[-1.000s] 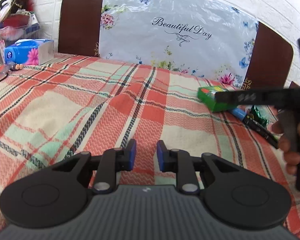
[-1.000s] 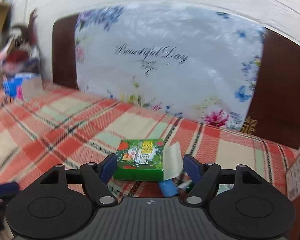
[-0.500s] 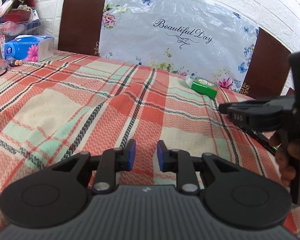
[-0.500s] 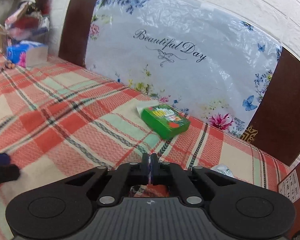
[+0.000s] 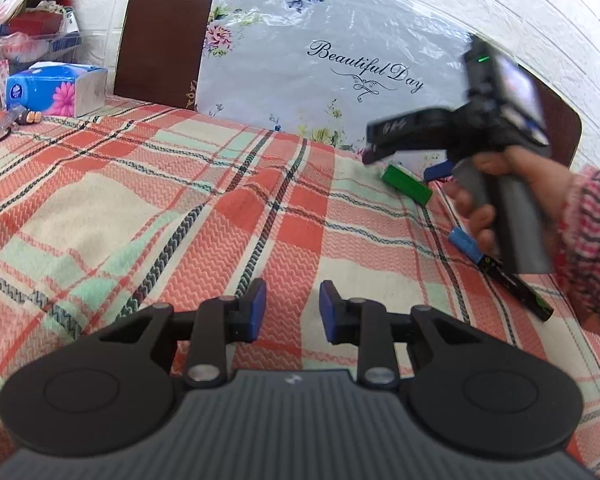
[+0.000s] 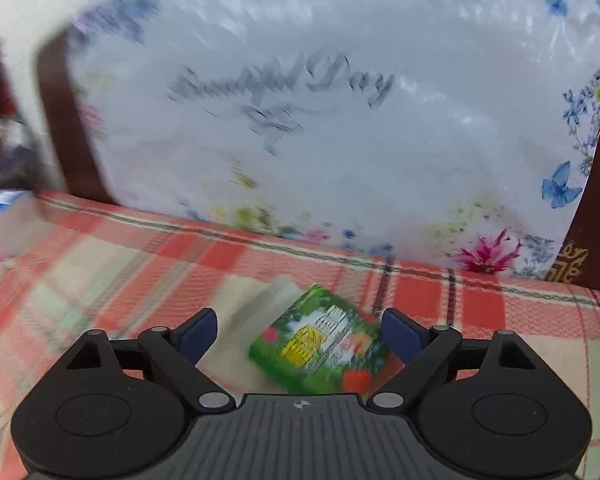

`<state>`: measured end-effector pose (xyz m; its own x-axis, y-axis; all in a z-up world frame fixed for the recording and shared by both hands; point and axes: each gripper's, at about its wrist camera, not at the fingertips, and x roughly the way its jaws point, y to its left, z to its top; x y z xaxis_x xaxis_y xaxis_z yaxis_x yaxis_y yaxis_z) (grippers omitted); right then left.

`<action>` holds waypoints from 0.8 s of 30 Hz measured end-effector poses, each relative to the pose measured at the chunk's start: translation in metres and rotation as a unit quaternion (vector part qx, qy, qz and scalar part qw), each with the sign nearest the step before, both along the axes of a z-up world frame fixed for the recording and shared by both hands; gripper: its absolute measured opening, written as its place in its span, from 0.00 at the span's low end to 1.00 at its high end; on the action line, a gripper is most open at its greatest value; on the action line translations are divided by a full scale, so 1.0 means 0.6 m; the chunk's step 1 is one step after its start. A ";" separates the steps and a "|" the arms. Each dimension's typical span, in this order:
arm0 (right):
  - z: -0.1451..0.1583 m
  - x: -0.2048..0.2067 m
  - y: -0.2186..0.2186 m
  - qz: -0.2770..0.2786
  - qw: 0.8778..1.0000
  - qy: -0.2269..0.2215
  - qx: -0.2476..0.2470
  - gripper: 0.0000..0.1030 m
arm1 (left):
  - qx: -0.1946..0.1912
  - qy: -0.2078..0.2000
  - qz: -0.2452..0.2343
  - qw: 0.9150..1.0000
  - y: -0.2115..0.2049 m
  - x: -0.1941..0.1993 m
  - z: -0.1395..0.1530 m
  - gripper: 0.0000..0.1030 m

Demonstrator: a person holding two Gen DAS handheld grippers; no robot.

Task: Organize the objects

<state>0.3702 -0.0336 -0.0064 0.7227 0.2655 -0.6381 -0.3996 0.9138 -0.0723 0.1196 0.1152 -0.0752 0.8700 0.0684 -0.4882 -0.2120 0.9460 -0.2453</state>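
A green printed box (image 6: pixel 320 350) lies on the plaid tablecloth (image 6: pixel 100 264) near the far edge, between the wide-open fingers of my right gripper (image 6: pixel 300 332), which hangs just above it. In the left wrist view the same box (image 5: pixel 406 185) sits under the right gripper (image 5: pixel 400 160), held by a hand at the right. My left gripper (image 5: pixel 292 310) is open and empty, low over the cloth (image 5: pixel 140 200) near the front. A blue-capped black marker (image 5: pixel 500 274) lies on the cloth at the right.
A floral "Beautiful Day" plastic-covered cushion (image 5: pixel 332 68) leans on a brown chair back (image 5: pixel 160 32) behind the table. A blue tissue box (image 5: pixel 56 88) and a cluttered clear bin (image 5: pixel 24 32) stand at the far left. A cable lies near them.
My right gripper has opened from shut and moved forward and down over the green box. The right view is motion-blurred. The left gripper has held its place.
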 end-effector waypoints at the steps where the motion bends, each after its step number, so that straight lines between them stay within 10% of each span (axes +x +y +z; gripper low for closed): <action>1: -0.002 -0.006 0.008 0.012 1.000 -0.009 -0.013 0.64 | -0.003 -0.001 0.001 1.000 0.001 0.000 0.000 0.30; 5: 0.006 -0.053 0.018 0.067 0.998 -0.002 -0.010 0.04 | -0.007 -0.002 0.002 1.000 0.002 0.001 0.000 0.30; 12: 0.011 -0.174 0.013 0.153 0.988 0.002 -0.013 0.03 | -0.022 -0.005 0.002 1.000 0.012 -0.002 0.002 0.30; 19: 0.065 -0.165 -0.068 0.126 0.990 0.004 0.058 0.70 | -0.009 -0.004 -0.001 1.000 0.004 -0.002 0.003 0.35; 24: 0.032 -0.146 -0.051 0.157 0.987 -0.004 -0.011 0.89 | -0.014 -0.006 -0.003 1.000 0.007 -0.002 0.002 0.37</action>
<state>0.2829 -0.0642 0.0125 0.6115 0.4646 -0.6405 -0.6629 0.7427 -0.0942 0.1186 0.1192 -0.0740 0.8764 0.0495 -0.4791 -0.2033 0.9398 -0.2747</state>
